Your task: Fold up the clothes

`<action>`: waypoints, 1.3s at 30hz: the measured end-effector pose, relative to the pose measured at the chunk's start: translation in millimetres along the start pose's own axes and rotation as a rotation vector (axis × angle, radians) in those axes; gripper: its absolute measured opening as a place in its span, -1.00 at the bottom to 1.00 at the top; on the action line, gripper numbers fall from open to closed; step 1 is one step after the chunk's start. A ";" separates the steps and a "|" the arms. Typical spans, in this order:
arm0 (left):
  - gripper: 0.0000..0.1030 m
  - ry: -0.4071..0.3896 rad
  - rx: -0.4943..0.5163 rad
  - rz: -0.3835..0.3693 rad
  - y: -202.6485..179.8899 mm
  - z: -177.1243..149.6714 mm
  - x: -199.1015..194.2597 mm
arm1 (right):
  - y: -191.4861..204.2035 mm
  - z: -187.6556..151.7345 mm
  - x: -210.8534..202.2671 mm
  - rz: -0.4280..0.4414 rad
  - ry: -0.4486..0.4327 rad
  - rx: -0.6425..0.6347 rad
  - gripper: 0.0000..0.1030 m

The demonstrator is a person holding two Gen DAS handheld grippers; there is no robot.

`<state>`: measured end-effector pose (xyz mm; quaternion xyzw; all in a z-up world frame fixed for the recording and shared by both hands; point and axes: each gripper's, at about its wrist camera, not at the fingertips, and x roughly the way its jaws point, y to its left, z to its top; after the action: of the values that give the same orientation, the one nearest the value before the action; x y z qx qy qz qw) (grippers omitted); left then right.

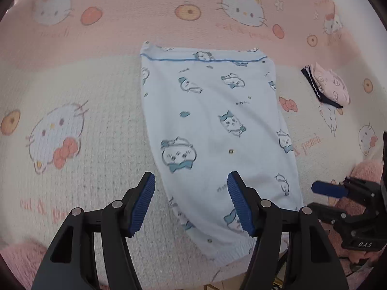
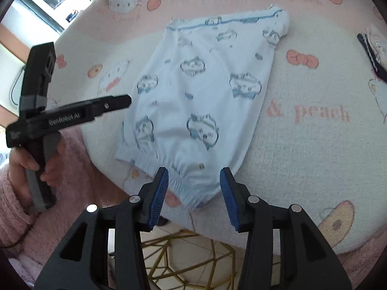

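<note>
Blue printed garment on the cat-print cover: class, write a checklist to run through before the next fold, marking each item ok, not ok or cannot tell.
1. Blue printed garment lies flat on the cat-print cover: ok.
2. Left gripper open, holding nothing: ok.
3. Right gripper open, holding nothing: ok.
4. Elastic hem within reach, near the right gripper: ok.
5. Folded pink garment lies apart from the blue one: ok.

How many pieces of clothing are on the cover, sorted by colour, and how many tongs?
Light blue clothes: 1, the printed garment
Pink clothes: 1, the folded piece
Tongs: 2, left tongs and right tongs
Total: 4
</note>
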<state>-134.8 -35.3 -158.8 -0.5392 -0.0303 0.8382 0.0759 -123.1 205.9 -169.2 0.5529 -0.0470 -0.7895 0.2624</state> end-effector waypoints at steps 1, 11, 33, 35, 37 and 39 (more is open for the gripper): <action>0.25 -0.004 0.031 0.006 -4.9 11.2 3.6 | -0.7 10.7 -1.4 -0.036 -0.005 -0.028 -0.12; 0.25 -0.043 0.190 -0.021 -12.3 116.4 64.0 | -26.3 148.6 41.2 -0.297 -0.024 -0.249 -0.12; 0.24 0.008 0.292 0.073 17.0 182.7 115.7 | -99.9 234.7 88.9 -0.236 0.065 -0.245 -0.24; 0.24 -0.010 0.183 0.046 29.7 196.4 113.4 | -111.2 247.6 83.4 -0.214 0.058 -0.190 -0.45; 0.24 -0.057 0.104 0.056 34.4 201.1 103.6 | -125.7 254.7 73.2 -0.172 0.019 -0.077 -0.49; 0.24 -0.091 0.078 0.044 31.8 199.1 92.4 | -134.2 254.7 62.2 -0.140 -0.032 0.019 -0.45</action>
<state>-356.3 -45.7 -163.1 -0.4978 0.0110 0.8638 0.0769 -415.9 237.1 -173.1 0.5447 -0.0200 -0.8141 0.2004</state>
